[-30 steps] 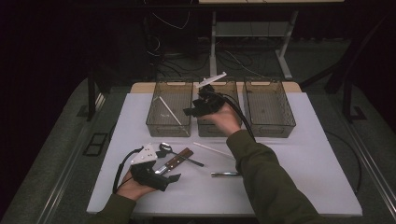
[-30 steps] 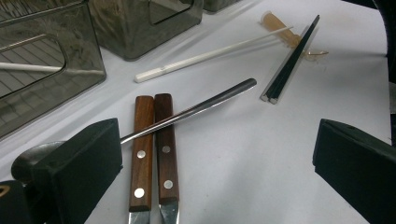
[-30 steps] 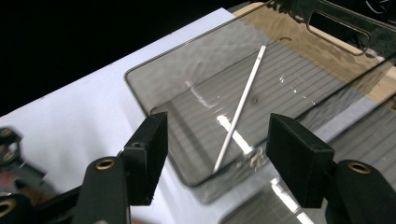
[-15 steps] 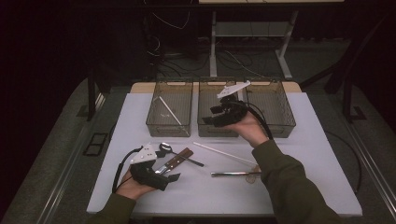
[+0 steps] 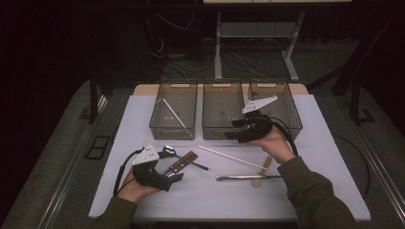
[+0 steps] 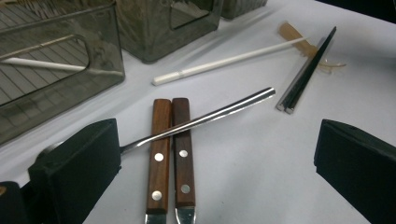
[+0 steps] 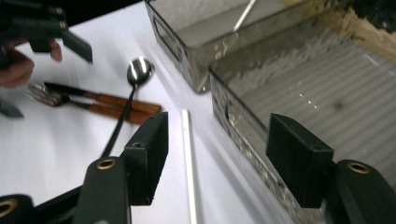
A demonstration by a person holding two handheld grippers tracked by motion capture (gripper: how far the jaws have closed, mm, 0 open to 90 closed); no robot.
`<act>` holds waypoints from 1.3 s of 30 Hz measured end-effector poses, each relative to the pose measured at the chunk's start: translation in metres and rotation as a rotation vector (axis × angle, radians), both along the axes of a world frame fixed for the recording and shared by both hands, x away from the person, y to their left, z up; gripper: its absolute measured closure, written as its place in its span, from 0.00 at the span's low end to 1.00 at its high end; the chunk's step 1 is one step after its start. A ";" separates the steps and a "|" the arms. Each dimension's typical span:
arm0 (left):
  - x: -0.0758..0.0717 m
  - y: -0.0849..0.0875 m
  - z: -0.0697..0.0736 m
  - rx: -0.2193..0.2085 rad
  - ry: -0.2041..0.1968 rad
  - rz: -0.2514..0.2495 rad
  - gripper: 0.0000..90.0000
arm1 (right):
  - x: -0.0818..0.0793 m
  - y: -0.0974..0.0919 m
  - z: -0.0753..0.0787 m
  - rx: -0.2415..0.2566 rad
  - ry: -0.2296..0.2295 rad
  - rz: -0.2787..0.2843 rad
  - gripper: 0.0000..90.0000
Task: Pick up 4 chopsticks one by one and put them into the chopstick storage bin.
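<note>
Right gripper (image 5: 235,130), black with a grey three-cornered plate on top, is held above the front wall of the middle bin (image 5: 222,106); its two square black jaws stand apart with nothing between them, and in the right gripper view (image 7: 219,161) they straddle the bin's translucent, smoky front wall and a white chopstick (image 7: 189,163) on the table below. This slender, round, matt white chopstick (image 5: 229,156) lies slantwise on the white tabletop (image 5: 315,157) just in front of the bins. Near its right end lie a pale wooden spoon (image 5: 263,168) and a pair of dark chopsticks with metallic ends (image 5: 248,178), side by side and touching. Left gripper (image 5: 177,177) rests low on the table at the near left, jaws wide and empty; in the left gripper view (image 6: 217,158) they flank two wood-handled utensils (image 6: 172,154), parallel, each with two metal rivets. A polished metal spoon (image 5: 168,151) lies with its thin handle (image 6: 205,119) crossing over both wooden handles. Three rectangular bins of ribbed, smoke-tinted clear plastic with cut-out grips stand in a row at the far edge; the left bin (image 5: 175,125) holds a second white chopstick (image 5: 173,113) leaning diagonally, and the right bin (image 5: 286,102) stands just behind the right gripper.
</note>
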State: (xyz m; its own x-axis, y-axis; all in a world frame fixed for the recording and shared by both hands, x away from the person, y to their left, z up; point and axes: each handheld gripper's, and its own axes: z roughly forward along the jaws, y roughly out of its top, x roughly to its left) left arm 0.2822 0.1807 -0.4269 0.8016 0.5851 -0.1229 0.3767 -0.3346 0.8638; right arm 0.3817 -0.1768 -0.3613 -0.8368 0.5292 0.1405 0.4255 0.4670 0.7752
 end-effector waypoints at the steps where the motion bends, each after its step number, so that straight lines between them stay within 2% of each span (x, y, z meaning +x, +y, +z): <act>1: 0.000 0.001 0.000 0.000 -0.002 0.005 0.00 | -0.001 -0.003 -0.002 -0.004 0.000 0.000 0.44; 6: 0.002 0.003 0.000 -0.012 0.008 0.003 0.00 | -0.009 -0.016 -0.013 -0.029 0.024 -0.003 0.44; 11: 0.002 0.001 -0.001 0.006 0.026 -0.013 0.00 | -0.017 -0.028 -0.024 -0.064 0.047 0.004 0.44; 18: -0.002 0.000 -0.001 0.035 0.026 -0.012 0.00 | -0.028 -0.036 -0.034 -0.128 0.067 0.025 0.45; 26: -0.006 -0.001 -0.001 0.032 0.019 -0.013 0.00 | -0.034 -0.039 -0.042 -0.188 0.116 0.063 0.55; 34: -0.007 -0.001 -0.001 0.030 0.017 -0.016 0.00 | -0.032 -0.033 -0.054 -0.305 0.143 0.088 0.67; 39: -0.007 -0.002 -0.001 0.032 0.018 -0.019 0.00 | -0.032 -0.030 -0.058 -0.331 0.151 0.108 0.75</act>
State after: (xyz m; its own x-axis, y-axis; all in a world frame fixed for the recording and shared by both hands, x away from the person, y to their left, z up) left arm 0.2750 0.1791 -0.4282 0.8105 0.5735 -0.1190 0.3854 -0.3692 0.8457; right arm 0.3497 -0.2067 -0.4191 -0.8730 0.4767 0.1030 0.4584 0.7300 0.5069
